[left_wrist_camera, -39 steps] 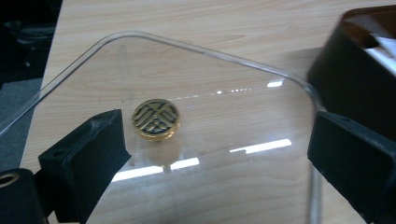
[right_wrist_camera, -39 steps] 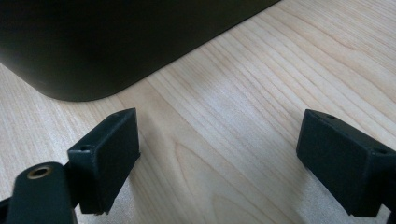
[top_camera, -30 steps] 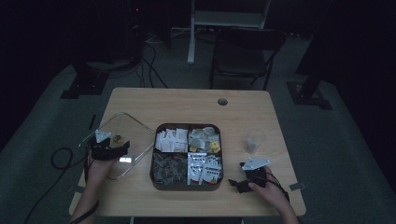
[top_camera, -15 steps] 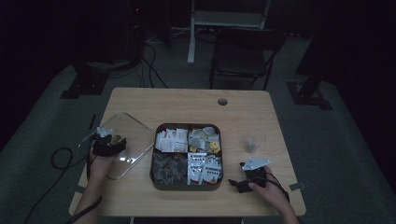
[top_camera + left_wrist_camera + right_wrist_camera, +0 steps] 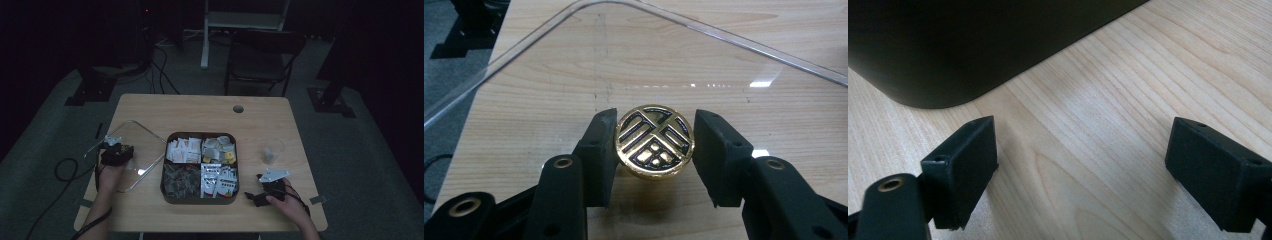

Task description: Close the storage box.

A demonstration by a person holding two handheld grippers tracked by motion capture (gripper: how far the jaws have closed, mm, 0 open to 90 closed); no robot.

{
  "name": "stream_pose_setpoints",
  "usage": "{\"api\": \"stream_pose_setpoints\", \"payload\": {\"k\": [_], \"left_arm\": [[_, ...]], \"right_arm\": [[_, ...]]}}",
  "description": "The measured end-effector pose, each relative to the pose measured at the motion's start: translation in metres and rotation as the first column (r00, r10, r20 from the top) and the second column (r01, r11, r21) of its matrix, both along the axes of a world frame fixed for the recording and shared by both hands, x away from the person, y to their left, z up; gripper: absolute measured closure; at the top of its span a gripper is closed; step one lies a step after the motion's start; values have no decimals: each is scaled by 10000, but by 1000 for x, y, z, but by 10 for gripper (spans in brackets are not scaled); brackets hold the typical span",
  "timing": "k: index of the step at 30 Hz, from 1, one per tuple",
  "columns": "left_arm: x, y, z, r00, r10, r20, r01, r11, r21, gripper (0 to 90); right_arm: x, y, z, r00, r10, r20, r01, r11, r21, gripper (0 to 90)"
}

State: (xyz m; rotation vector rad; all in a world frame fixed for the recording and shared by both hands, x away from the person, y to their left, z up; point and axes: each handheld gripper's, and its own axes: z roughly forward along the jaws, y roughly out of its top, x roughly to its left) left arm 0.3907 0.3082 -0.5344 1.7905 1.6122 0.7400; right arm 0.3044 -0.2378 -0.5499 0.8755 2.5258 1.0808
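The left gripper [image 5: 655, 150] had just been closing and clamped the gold knob [image 5: 655, 141] of the clear lid [image 5: 724, 65], lying near the table's [image 5: 260, 115] left edge; the right gripper [image 5: 1083, 170] rested released beside the dark tray [image 5: 973, 45], bare wood around it

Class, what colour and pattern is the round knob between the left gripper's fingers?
Shiny gold knob with a black-outlined geometric emblem; clearest in the left gripper view.

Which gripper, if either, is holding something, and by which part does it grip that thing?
The left gripper has just been closing on the clear lid, its jaws at the sides of the round gold knob. The right gripper stands open, holding nothing.
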Motion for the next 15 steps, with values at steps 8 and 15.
{"api": "stream_pose_setpoints", "payload": {"k": [8, 15], "left_arm": [[2, 2, -1, 9998, -175, 54, 175, 9998, 56, 585], [6, 1, -1, 9998, -180, 126, 178, 9998, 131, 583]], "right_arm": [[0, 0, 0, 10000, 1, 2, -1, 10000, 0, 130], [0, 0, 0, 10000, -2, -2, 2, 10000, 2, 131]]}}
